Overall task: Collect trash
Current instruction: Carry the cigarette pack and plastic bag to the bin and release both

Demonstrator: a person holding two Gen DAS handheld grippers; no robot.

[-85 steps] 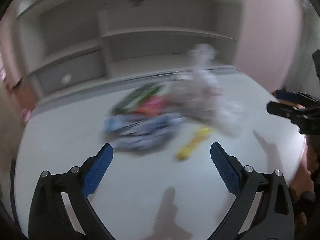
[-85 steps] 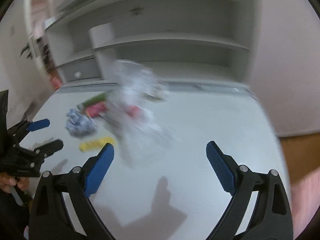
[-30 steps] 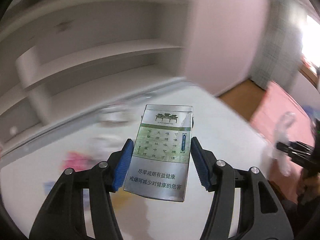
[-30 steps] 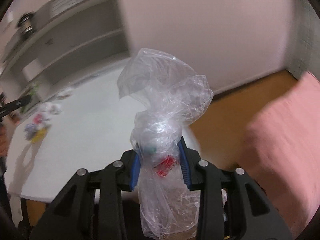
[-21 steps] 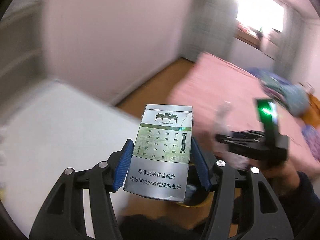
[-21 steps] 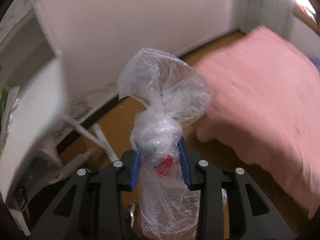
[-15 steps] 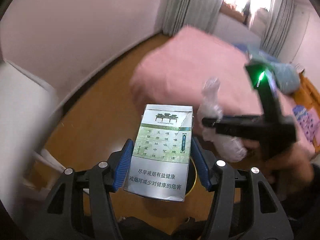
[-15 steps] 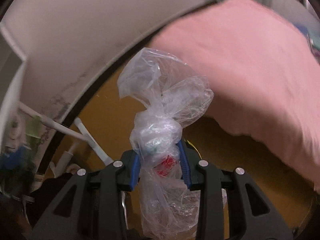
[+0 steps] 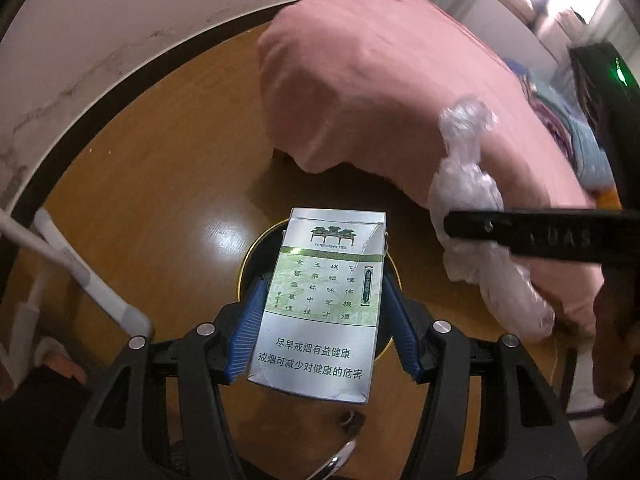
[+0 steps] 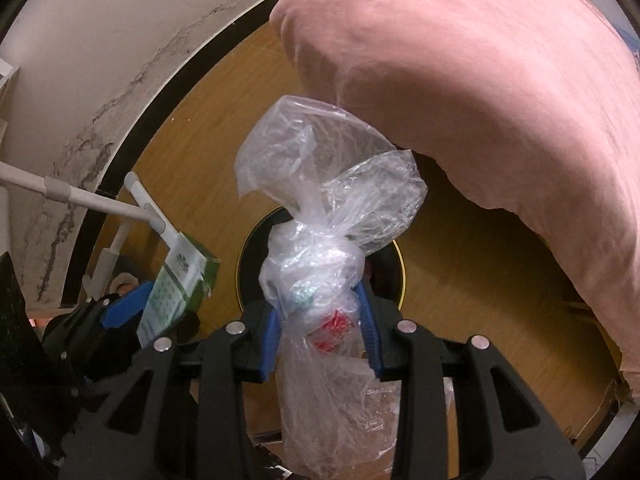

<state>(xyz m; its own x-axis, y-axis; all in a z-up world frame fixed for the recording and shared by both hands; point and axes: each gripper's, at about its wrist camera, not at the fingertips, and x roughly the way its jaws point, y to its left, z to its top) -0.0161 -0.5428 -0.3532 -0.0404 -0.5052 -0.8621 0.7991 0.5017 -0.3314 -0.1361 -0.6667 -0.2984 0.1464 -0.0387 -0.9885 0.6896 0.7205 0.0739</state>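
Left wrist cam: the left gripper (image 9: 322,312) pinched one cigarette pack (image 9: 320,304) right over one black bin (image 9: 260,256) on the wood floor (image 9: 160,160), with one pink bed (image 9: 380,92) behind. Right wrist cam: the right gripper (image 10: 320,332) was clamped on one knotted clear bag (image 10: 320,240) of trash, above that same bin (image 10: 250,264).

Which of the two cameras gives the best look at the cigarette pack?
The left wrist view: the cigarette pack fills the middle, front face readable, clamped between the left gripper pads. The right wrist view shows only its tilted edge and part of one face at the left, small.
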